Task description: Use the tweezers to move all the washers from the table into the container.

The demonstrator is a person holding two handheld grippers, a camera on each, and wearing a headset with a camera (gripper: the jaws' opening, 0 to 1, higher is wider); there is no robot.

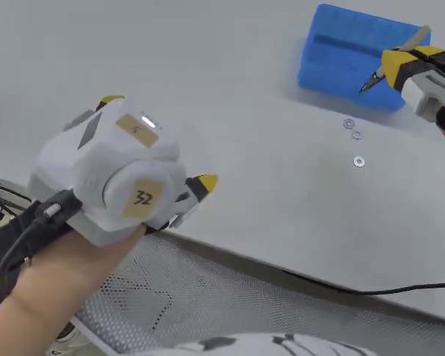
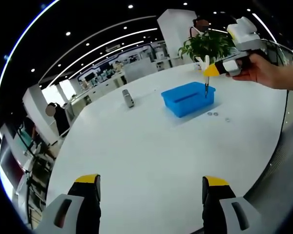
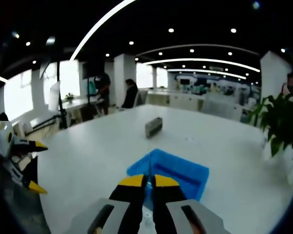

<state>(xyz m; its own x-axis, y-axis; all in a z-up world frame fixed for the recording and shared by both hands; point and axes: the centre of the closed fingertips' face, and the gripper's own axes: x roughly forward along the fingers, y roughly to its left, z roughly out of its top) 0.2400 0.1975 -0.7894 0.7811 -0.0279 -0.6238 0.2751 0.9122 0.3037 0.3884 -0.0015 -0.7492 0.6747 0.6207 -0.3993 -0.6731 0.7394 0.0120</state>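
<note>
Working over a broad white desk (image 1: 230,96). On its right part, well back from the near edge, has the blue container (image 1: 348,52) standing open-topped, probably to allow only a short carry for each drop. Holds the left gripper (image 2: 151,180) at the near left edge, jaws spread wide and gripping nothing, seemingly parked clear of the work. Carries the right gripper (image 3: 145,183) above the container's near right corner, jaws pressed together on the tweezers (image 1: 371,81), likely to pinch them shut with the same squeeze. Aims the tweezer tip down over the container's front wall; cannot tell whether anything sits in the tip. Leaves three washers (image 1: 348,124) flat on the desk just in front of the container, two close together and one a little nearer, all apart from the tweezers. By that count, not yet done.
</note>
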